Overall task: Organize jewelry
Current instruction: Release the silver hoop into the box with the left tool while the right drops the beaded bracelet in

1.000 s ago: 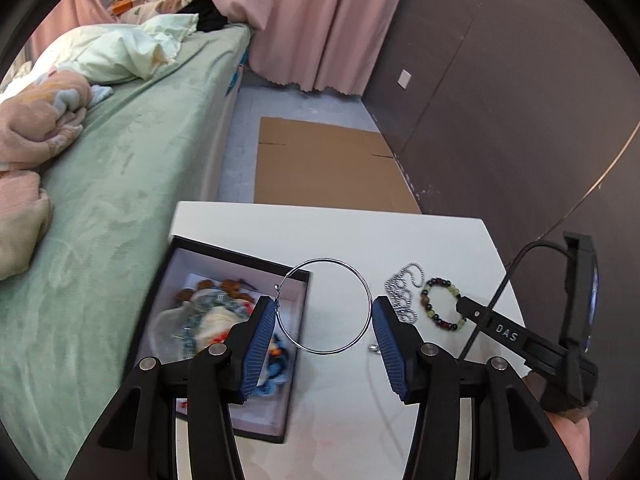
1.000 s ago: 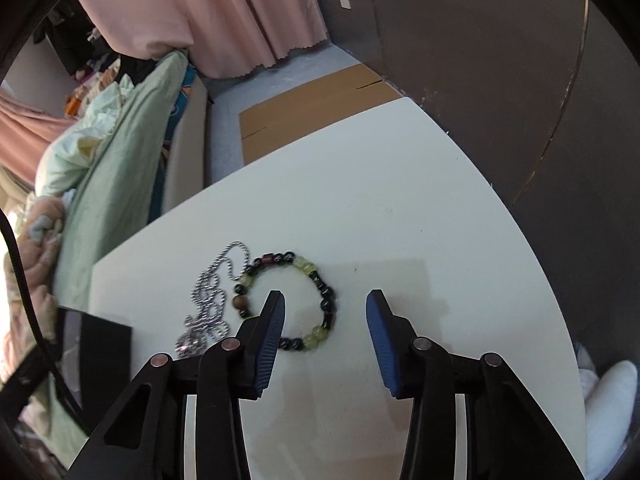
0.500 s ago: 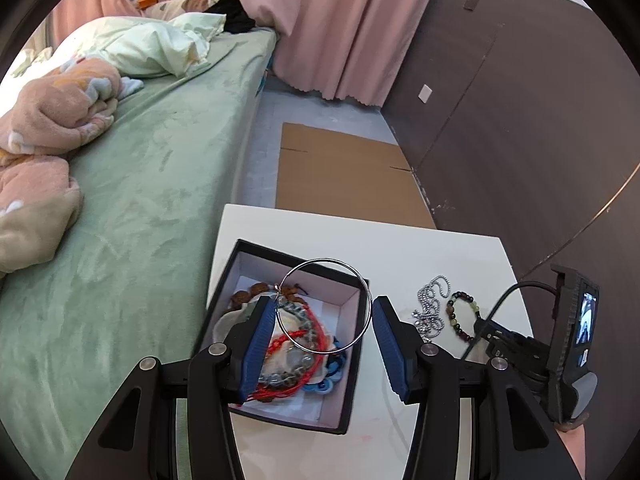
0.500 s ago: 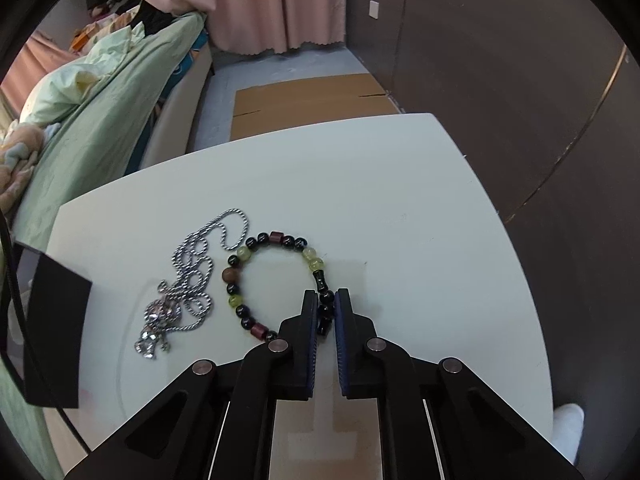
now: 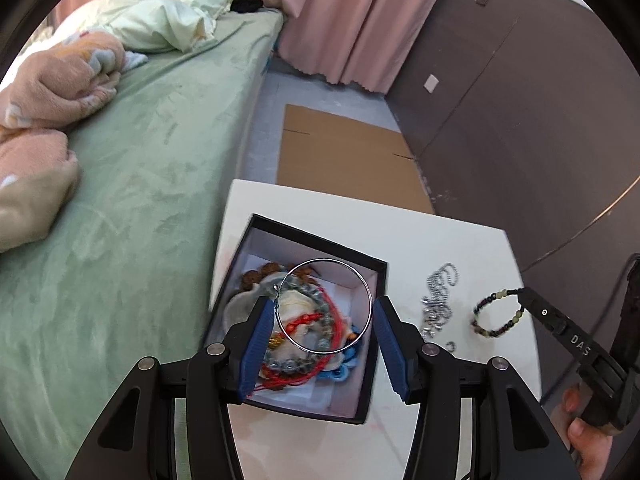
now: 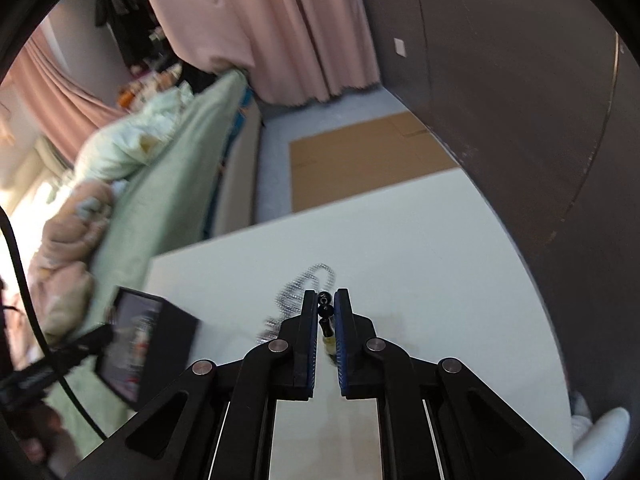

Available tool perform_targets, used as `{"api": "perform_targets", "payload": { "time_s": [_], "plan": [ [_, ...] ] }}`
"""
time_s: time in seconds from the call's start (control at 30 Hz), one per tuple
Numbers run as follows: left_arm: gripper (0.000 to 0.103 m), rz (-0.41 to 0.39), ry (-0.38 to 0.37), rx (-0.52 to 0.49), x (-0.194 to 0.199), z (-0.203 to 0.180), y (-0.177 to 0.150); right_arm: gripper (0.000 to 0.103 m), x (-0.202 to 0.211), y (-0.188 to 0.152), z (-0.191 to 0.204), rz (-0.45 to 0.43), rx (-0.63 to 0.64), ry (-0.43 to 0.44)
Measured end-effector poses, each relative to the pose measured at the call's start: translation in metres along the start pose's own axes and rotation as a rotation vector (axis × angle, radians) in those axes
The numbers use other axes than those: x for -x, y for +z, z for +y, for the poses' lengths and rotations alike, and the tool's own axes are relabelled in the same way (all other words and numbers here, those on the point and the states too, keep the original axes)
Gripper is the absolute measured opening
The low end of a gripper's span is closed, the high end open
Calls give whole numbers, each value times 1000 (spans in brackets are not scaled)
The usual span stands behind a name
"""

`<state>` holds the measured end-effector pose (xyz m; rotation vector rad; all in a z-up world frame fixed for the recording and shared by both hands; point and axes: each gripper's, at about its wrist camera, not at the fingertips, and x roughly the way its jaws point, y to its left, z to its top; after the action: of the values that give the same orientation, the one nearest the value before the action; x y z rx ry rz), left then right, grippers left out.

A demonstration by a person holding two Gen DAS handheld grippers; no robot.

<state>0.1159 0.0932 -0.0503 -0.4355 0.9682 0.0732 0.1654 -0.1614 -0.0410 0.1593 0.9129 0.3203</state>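
My left gripper (image 5: 324, 320) is shut on a thin silver hoop (image 5: 332, 260), which spans the gap between its blue pads. It hangs over the black box (image 5: 320, 243), where red cord and bead bracelets lie. At the right, my right gripper (image 5: 522, 296) holds a beaded bracelet (image 5: 496, 318) that dangles above the white table (image 5: 460, 252). In the right wrist view the right gripper (image 6: 325, 300) is shut on the bracelet's dark beads (image 6: 325, 312). A silver chain necklace (image 5: 438, 300) lies on the table between box and bracelet, and shows past the fingers as the chain (image 6: 316, 270).
A bed with a green sheet (image 5: 140, 184) and bedding runs along the table's left side. Cardboard (image 5: 344, 160) lies on the floor beyond the table. A dark wall (image 5: 520, 140) stands close on the right. A person's hand (image 5: 580, 432) grips the right tool. The black box (image 6: 152, 344) sits at the table's left edge.
The left gripper carried the hoop leftward from above the bare table to above the box. The right gripper closed on the beaded bracelet and lifted it off the table.
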Motion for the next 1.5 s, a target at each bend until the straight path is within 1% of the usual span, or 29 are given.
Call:
{"api": "perform_targets", "payload": {
  "time_s": [0.03,0.13,0.2,0.27,0.4,0.63,0.8,0.93,1.0,1.17,1.33,1.5],
  "plan": [
    [53,11,-14,0,-1,0,0,9,2,2,3,-12,1,14],
    [56,37,-19,13,-6,1,-1,9,13,4,11,-44,3,56],
    [68,47,-21,26,-7,2,-1,9,16,6,14,-58,-3,87],
    [74,43,-25,31,-5,4,-1,9,19,7,19,-68,-9,124],
    [75,17,-22,34,5,8,-1,9,22,6,33,-86,-13,201],
    [75,-20,-18,70,21,23,2,10,24,2,63,-118,0,340],
    [75,-35,-21,88,29,35,2,9,22,-6,83,-122,16,410],
    [76,-43,-29,104,36,45,4,10,17,-12,99,-116,34,437],
    [81,-47,-29,110,38,49,3,9,11,-13,106,-109,40,448],
    [81,-56,-38,131,43,58,6,9,-4,-14,121,-89,32,466],
    [81,-60,-54,146,45,63,10,10,-19,-15,129,-72,24,453],
    [81,-59,-63,153,44,67,15,10,-31,-15,135,-54,28,423]
  ]
}}
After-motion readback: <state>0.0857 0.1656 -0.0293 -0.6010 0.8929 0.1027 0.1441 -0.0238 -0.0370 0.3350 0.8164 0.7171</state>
